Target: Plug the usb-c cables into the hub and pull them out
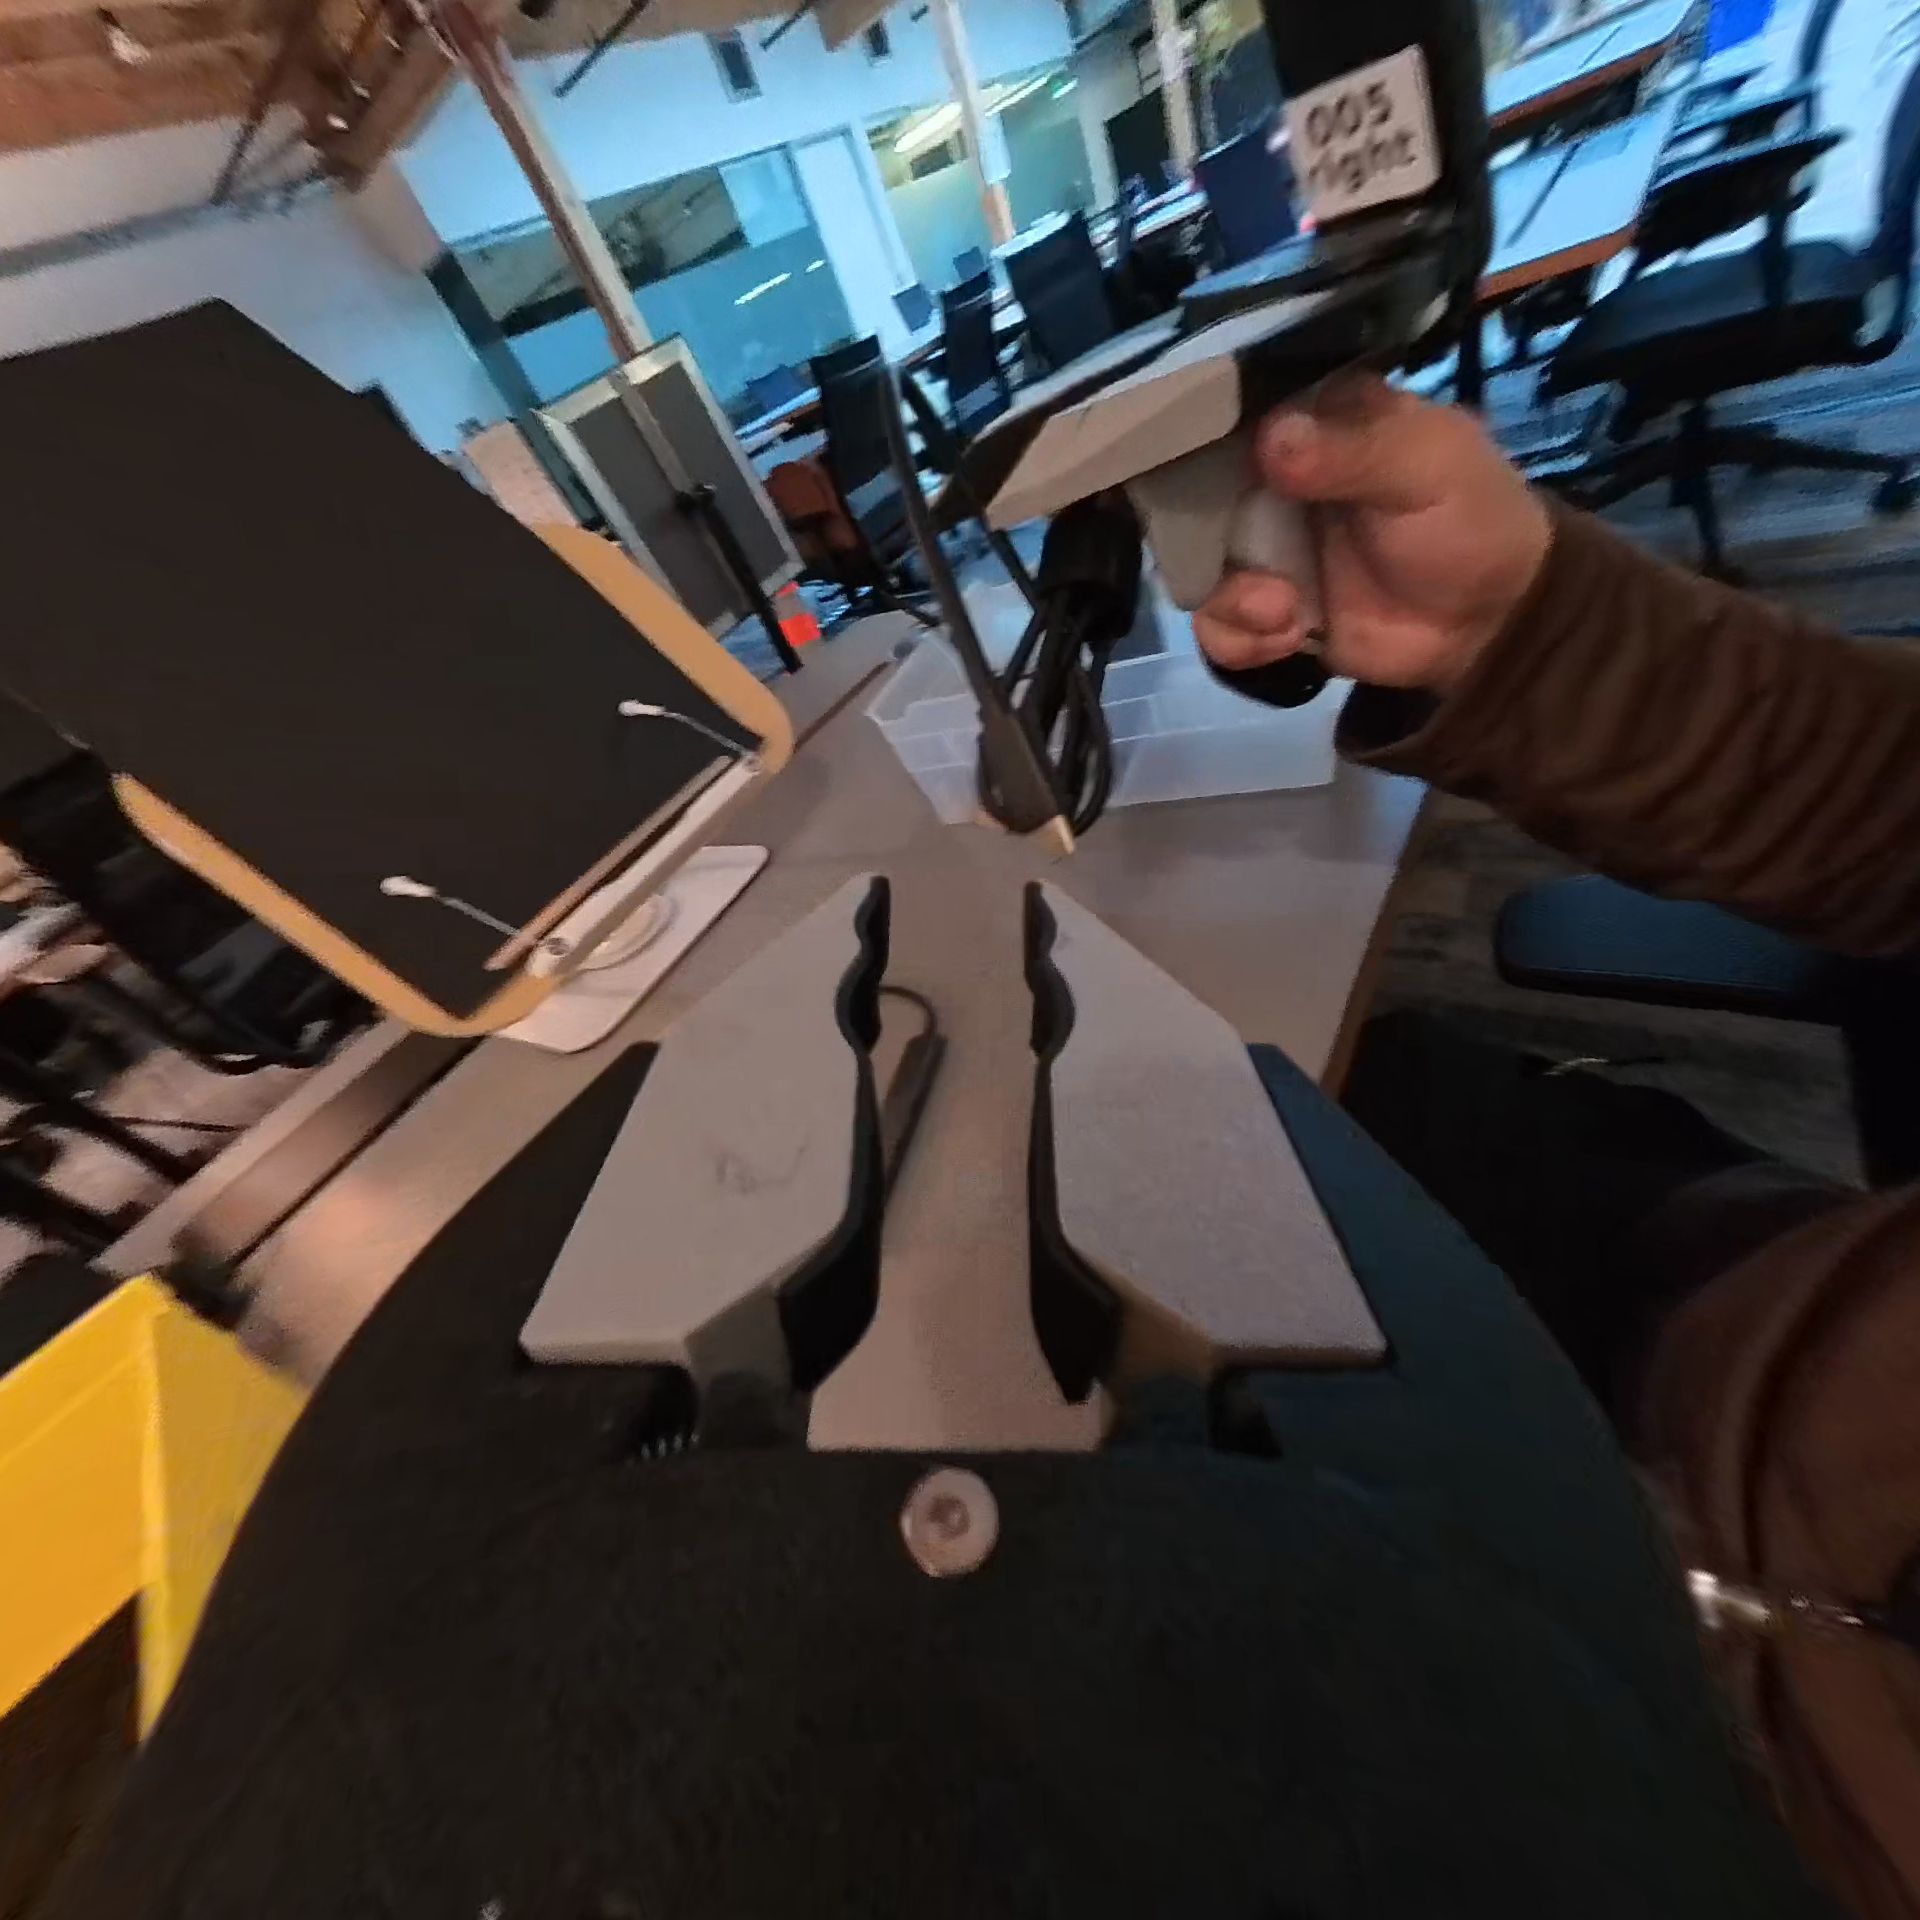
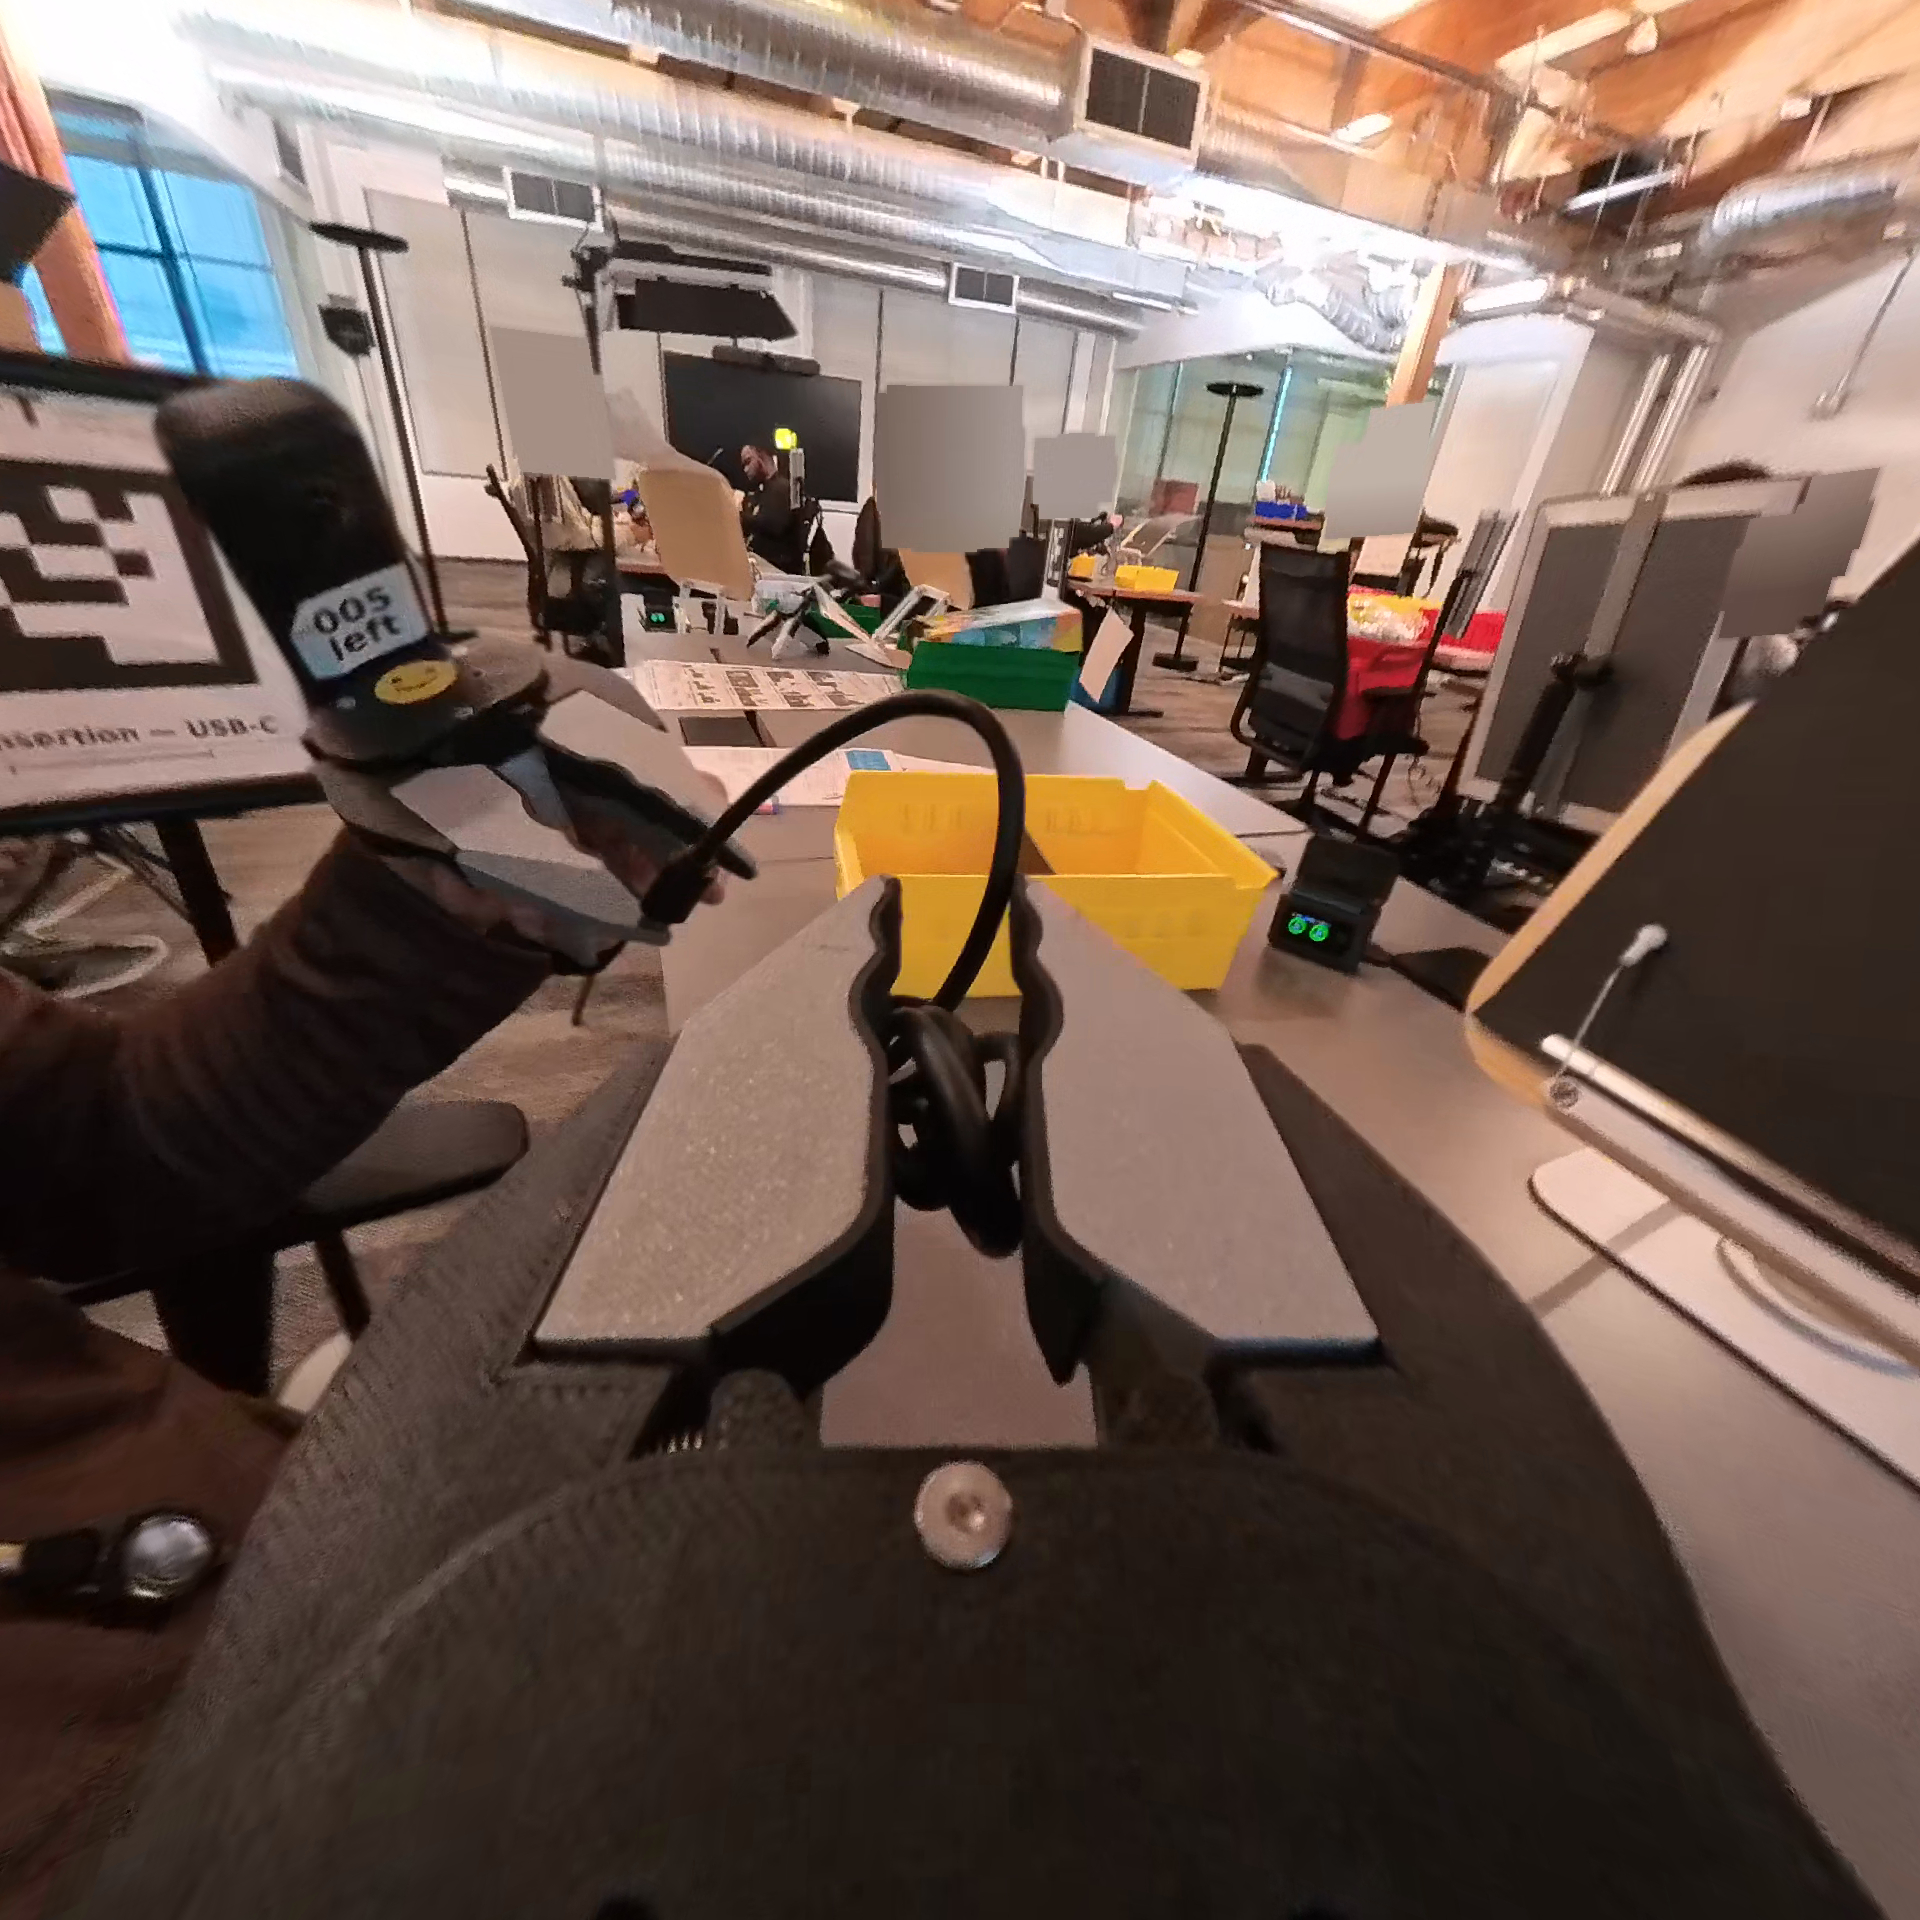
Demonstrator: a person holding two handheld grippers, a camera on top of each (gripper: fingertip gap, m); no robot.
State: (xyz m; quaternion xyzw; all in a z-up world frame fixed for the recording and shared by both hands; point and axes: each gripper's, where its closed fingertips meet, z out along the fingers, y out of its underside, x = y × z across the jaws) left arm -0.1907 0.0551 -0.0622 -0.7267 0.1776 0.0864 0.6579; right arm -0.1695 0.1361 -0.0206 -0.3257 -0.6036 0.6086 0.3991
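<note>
My right gripper (image 2: 956, 914) is shut on a coiled bundle of black USB-C cable (image 2: 951, 1122). One free end arcs up and left towards my left gripper (image 2: 691, 862). In the left wrist view the right gripper (image 1: 997, 488) is held high in a hand, and the cable's metal plug (image 1: 1058, 831) hangs just beyond my left gripper (image 1: 958, 904). The left jaws stand apart with the grey table showing between them. A slim dark hub (image 1: 912, 1086) with a thin lead shows on the table beside the left finger, partly hidden by it.
A black board on a white stand (image 1: 364, 644) leans at the left. A clear plastic tray (image 1: 1195, 727) sits behind the plug. A yellow bin (image 2: 1143, 862) and a small black device with green lights (image 2: 1325, 904) stand farther along the table (image 2: 1455, 1455). Office chairs stand around. Some 10 cm of space lies between my two pairs of fingers.
</note>
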